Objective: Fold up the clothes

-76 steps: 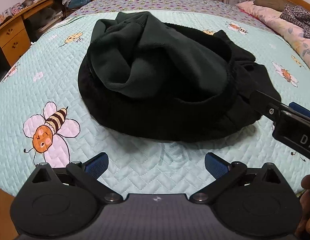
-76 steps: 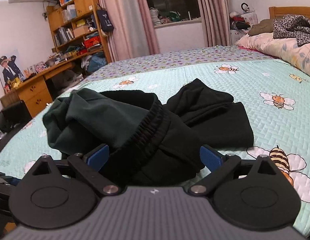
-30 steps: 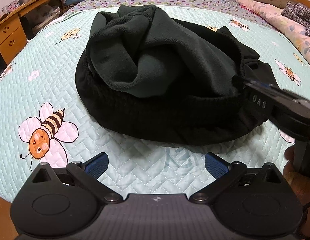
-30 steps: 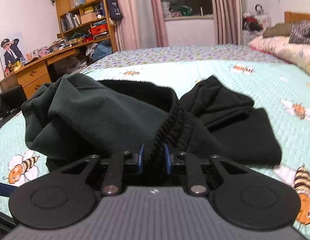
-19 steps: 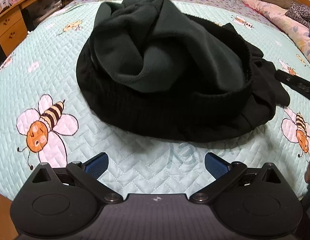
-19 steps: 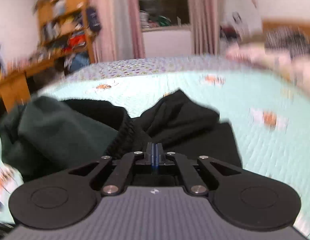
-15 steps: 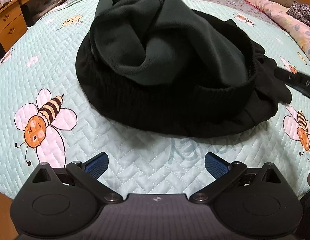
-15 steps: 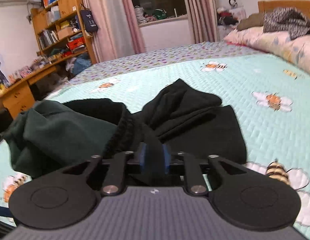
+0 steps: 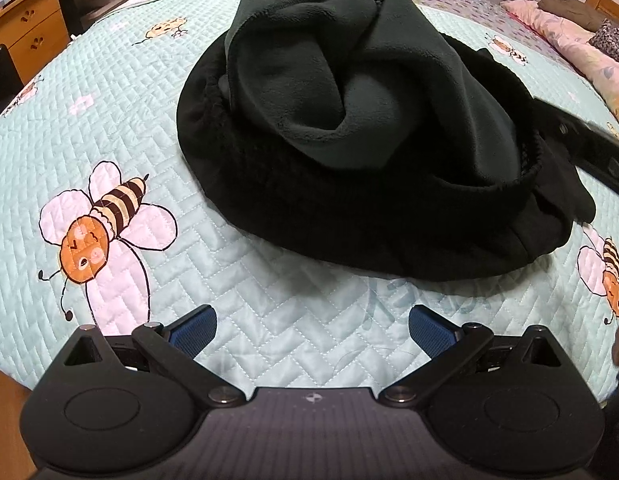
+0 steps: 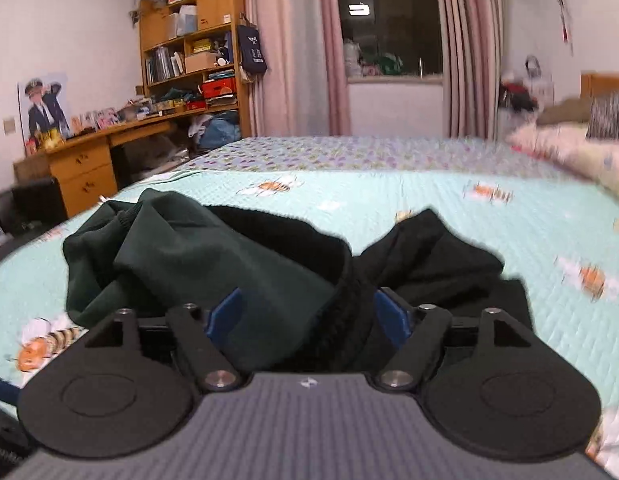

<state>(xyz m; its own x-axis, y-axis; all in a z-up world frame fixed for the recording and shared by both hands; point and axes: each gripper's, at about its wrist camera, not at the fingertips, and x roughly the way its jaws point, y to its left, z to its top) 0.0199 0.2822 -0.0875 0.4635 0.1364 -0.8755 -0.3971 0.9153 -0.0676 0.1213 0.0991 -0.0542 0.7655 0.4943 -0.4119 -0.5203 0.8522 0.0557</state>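
Black, bunched trousers (image 9: 349, 152) lie heaped on the quilt (image 9: 269, 300) ahead of the spread, empty left gripper (image 9: 312, 322), while the right gripper (image 10: 307, 312) straddles their waistband with jaws apart, apparently placed to pinch it.

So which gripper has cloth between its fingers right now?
The right gripper: its open jaws straddle the black garment's ribbed waistband. The left gripper is open over bare quilt, short of the pile.
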